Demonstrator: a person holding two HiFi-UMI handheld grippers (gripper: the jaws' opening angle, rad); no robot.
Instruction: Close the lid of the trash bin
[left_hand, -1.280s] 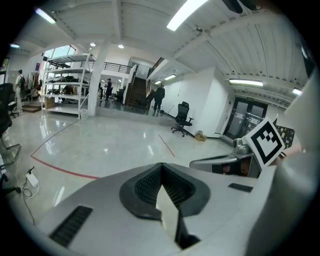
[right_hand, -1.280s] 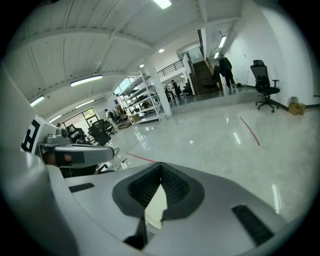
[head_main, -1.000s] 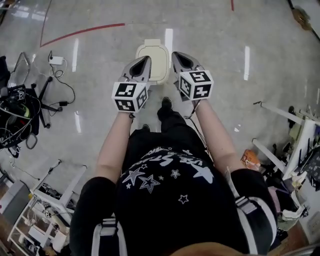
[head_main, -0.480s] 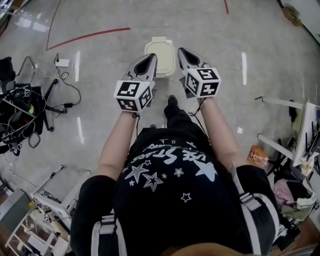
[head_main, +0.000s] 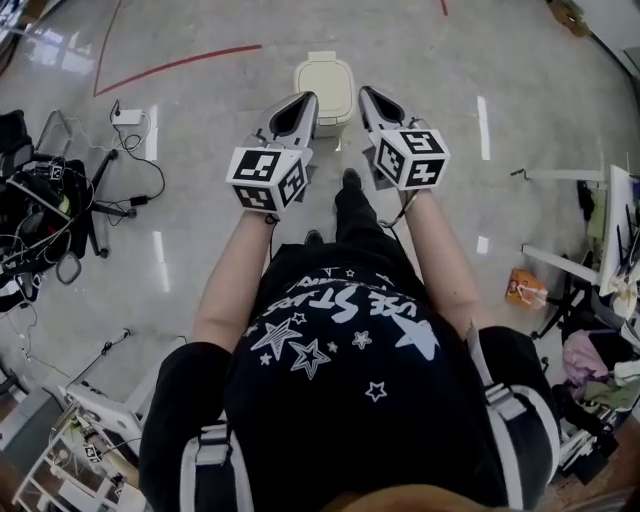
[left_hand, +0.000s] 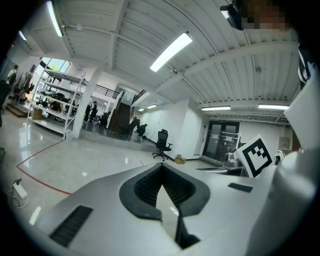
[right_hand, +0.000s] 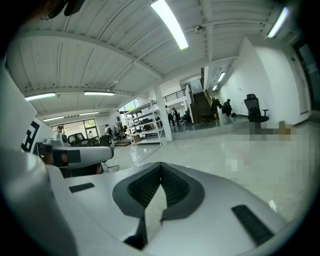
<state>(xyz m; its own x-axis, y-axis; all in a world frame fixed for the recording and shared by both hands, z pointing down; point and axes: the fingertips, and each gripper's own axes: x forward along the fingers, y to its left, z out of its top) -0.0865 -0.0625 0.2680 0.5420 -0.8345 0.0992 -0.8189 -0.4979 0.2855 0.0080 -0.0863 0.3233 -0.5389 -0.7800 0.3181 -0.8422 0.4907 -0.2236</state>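
The cream trash bin (head_main: 324, 82) stands on the shiny floor ahead of the person's feet, its lid lying flat on top. My left gripper (head_main: 304, 103) hovers in the air at the bin's near left, its jaws shut and empty. My right gripper (head_main: 368, 96) hangs at the bin's near right, also shut on nothing. Neither touches the bin. In the left gripper view, my left gripper (left_hand: 161, 168) points level into the hall, and in the right gripper view my right gripper (right_hand: 161, 166) does the same; the bin does not show in either.
A black stand with tangled cables (head_main: 45, 215) and a white charger (head_main: 125, 116) lie on the floor at left. White racks (head_main: 590, 250) and an orange packet (head_main: 524, 290) stand at right. A red line (head_main: 180, 62) crosses the floor beyond the bin.
Both grippers have risen and drawn back from beside the bin, which now looks smaller and farther ahead. Their jaws stay shut.
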